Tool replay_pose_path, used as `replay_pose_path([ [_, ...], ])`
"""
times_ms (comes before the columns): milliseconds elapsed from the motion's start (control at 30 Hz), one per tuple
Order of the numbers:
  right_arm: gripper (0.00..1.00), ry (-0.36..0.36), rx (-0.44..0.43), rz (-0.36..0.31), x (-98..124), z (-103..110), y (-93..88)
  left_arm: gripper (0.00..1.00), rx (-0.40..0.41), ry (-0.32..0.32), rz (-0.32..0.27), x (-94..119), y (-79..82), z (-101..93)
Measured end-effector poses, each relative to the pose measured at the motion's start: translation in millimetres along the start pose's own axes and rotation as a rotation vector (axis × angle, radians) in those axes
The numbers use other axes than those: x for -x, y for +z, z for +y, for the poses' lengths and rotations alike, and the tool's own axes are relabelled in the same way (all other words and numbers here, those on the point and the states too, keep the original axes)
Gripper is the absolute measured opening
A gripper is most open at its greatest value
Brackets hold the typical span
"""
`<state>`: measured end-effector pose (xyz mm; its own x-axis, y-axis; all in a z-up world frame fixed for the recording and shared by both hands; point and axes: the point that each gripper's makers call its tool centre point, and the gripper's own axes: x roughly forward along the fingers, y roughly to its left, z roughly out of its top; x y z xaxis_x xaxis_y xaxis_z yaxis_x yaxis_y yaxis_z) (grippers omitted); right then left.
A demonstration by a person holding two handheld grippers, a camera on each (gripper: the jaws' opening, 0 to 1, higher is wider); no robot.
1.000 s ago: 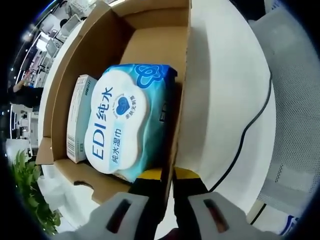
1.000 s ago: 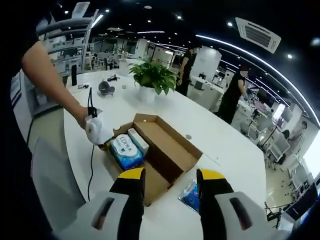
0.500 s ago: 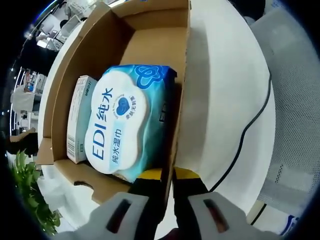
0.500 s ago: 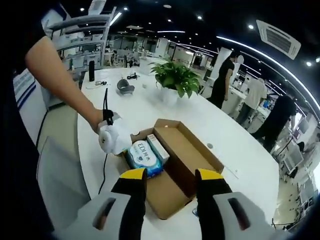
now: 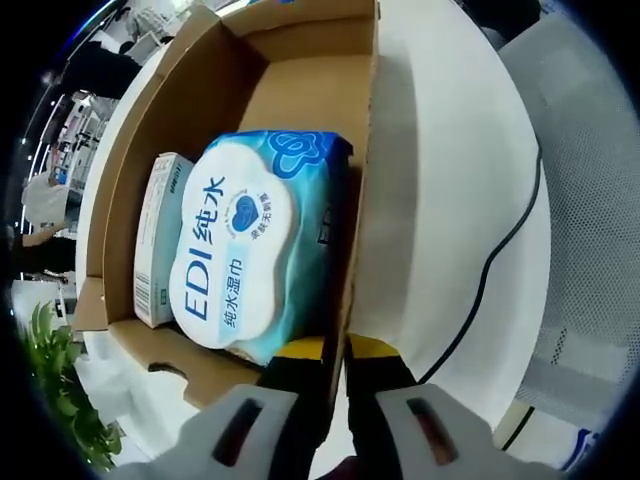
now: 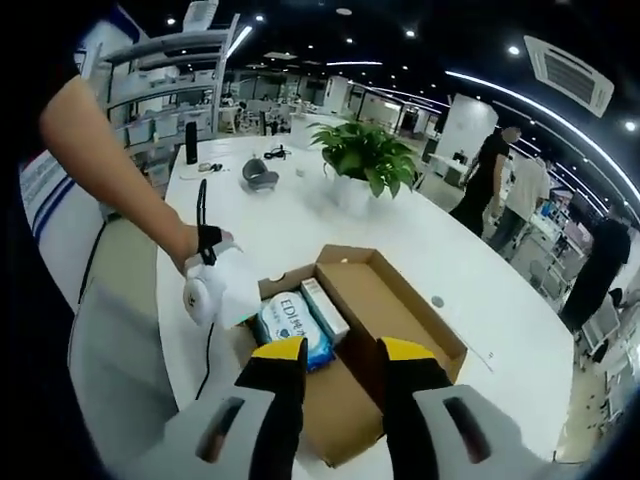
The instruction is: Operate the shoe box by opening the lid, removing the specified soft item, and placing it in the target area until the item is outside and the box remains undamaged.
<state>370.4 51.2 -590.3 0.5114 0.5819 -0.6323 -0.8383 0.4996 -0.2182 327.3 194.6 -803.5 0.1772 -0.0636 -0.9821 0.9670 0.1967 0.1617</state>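
The open cardboard shoe box (image 5: 300,90) lies on a white table. Inside it a blue-and-white soft pack of wet wipes (image 5: 255,245) printed "EDI" rests against the near side wall, beside a slim white carton (image 5: 155,240). My left gripper (image 5: 335,352) is shut on that side wall, one yellow tip inside and one outside. In the right gripper view the box (image 6: 400,320) sits at centre with the wipes pack (image 6: 290,325) at its left end and the left gripper (image 6: 215,290) at its left wall. My right gripper (image 6: 342,360) hovers open above the box's near side.
A black cable (image 5: 500,260) runs across the table (image 5: 440,150) beside the box. A grey mesh chair (image 5: 600,200) stands past the table edge. In the right gripper view a potted plant (image 6: 365,155) and small items stand at the table's far end, with people behind.
The right gripper's view has drawn closer over the box, so the box looks larger. The left gripper still clamps the wall. People in the background have walked.
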Motion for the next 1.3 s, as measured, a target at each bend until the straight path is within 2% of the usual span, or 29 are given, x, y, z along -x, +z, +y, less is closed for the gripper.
replay_pose_path([
  [200,0.29,-0.002,0.059,0.008,-13,-2,2.9,0.04,0.002,0.002,-0.002,0,-0.2,0.5],
  [533,0.31,0.034,0.031,-0.032,-40,-10,15.9,0.04,0.004,0.002,-0.003,0,-0.2,0.8],
  [667,0.26,0.046,0.024,-0.028,-57,-10,9.9,0.04,0.006,0.0,0.001,0,-0.1,0.9],
  [700,0.26,0.049,0.014,-0.008,-62,-10,5.4,0.04,0.006,0.0,0.001,0,-0.1,0.9],
  [933,0.25,0.064,0.064,0.023,-84,-7,-2.9,0.04,0.001,0.001,0.0,0,0.1,0.2],
  [1033,0.25,0.08,0.068,0.052,-96,-5,-12.9,0.04,-0.001,0.001,-0.001,0,0.3,0.2],
  [1167,0.25,0.093,0.018,0.059,-109,-1,-18.5,0.04,0.002,-0.001,0.001,0,1.0,-0.8],
  [1300,0.25,0.105,0.034,0.067,-123,4,-22.4,0.04,0.003,-0.001,0.001,0,1.4,-1.1],
])
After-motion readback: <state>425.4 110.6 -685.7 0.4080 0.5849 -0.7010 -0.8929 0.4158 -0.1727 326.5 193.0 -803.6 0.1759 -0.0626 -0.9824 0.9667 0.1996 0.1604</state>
